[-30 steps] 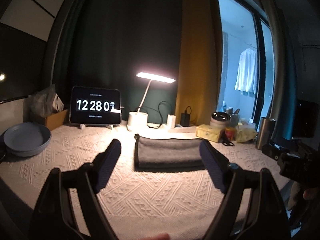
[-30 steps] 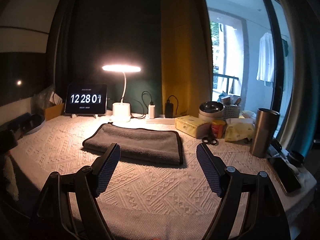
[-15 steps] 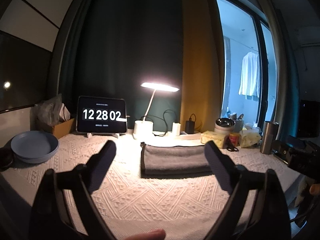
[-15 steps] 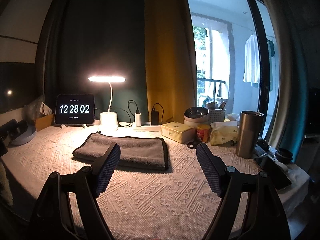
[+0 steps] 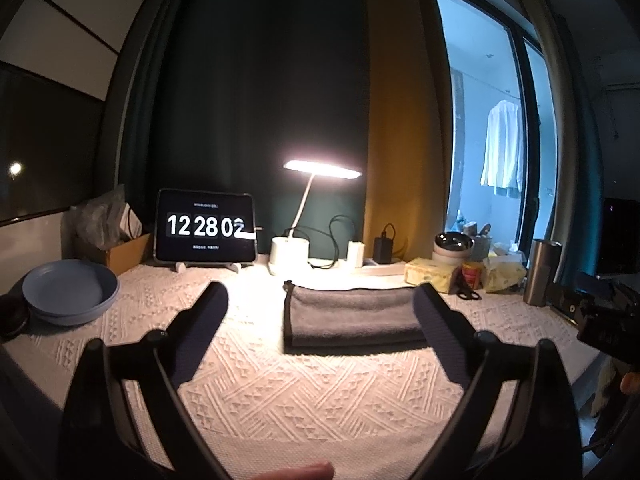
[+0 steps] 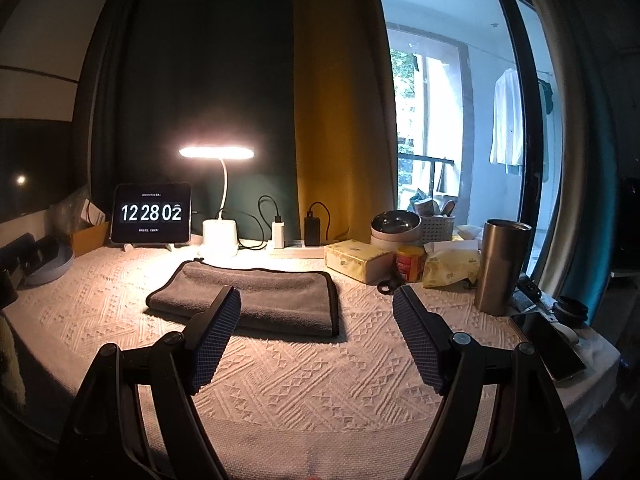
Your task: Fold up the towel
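Observation:
A grey towel (image 5: pixel 352 318) lies folded flat on the white patterned table cover (image 5: pixel 280 392), in front of the lit lamp. It also shows in the right wrist view (image 6: pixel 256 300), with a dark edge trim. My left gripper (image 5: pixel 322 300) is open and empty, held above the table on the near side of the towel. My right gripper (image 6: pixel 316 300) is open and empty, also back from the towel's near edge. Neither gripper touches the towel.
A tablet clock (image 5: pixel 206 226) and a white desk lamp (image 5: pixel 290 254) stand at the back. A blue bowl (image 5: pixel 70 292) sits at the left. A tissue box (image 6: pixel 356 266), red can (image 6: pixel 410 268), steel tumbler (image 6: pixel 502 266) and phone (image 6: pixel 554 344) crowd the right side.
Both grippers have drawn back and tilted up from the folded towel, staying open. The towel has not moved.

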Demonstrator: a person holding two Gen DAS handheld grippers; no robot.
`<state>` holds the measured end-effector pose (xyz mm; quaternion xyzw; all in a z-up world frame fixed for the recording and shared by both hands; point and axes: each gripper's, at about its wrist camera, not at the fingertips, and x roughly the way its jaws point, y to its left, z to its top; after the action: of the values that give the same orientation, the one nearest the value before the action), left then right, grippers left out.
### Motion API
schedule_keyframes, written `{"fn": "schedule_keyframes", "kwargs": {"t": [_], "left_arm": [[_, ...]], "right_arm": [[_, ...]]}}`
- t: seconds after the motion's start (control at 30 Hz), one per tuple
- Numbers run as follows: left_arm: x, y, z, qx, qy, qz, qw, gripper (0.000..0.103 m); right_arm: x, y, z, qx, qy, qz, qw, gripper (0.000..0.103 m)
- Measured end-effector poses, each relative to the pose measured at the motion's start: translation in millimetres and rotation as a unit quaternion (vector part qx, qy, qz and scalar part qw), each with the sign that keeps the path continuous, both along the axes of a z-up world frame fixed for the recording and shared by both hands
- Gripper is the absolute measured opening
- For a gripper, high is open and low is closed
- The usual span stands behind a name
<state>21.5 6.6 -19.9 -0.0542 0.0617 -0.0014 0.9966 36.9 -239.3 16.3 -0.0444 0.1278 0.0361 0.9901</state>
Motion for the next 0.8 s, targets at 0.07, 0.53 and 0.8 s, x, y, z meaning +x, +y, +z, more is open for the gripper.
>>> {"fn": "schedule_keyframes", "kwargs": {"t": [0.07,0.53,0.8], "left_arm": [[0.2,0.8,0.6,-0.001,-0.001,0.002,1.0000,0.095],[2.3,0.5,0.2,-0.003,0.000,0.004,1.0000,0.095],[4.3,0.0,-1.2,-0.005,0.001,0.007,1.0000,0.095]], "right_arm": [[0.3,-0.1,-0.1,0.001,0.000,0.001,1.000,0.081],[4.7,1.1,-3.3,0.003,0.008,0.005,1.000,0.081],[5.9,3.0,-4.2,0.003,0.011,0.006,1.000,0.081]]}}
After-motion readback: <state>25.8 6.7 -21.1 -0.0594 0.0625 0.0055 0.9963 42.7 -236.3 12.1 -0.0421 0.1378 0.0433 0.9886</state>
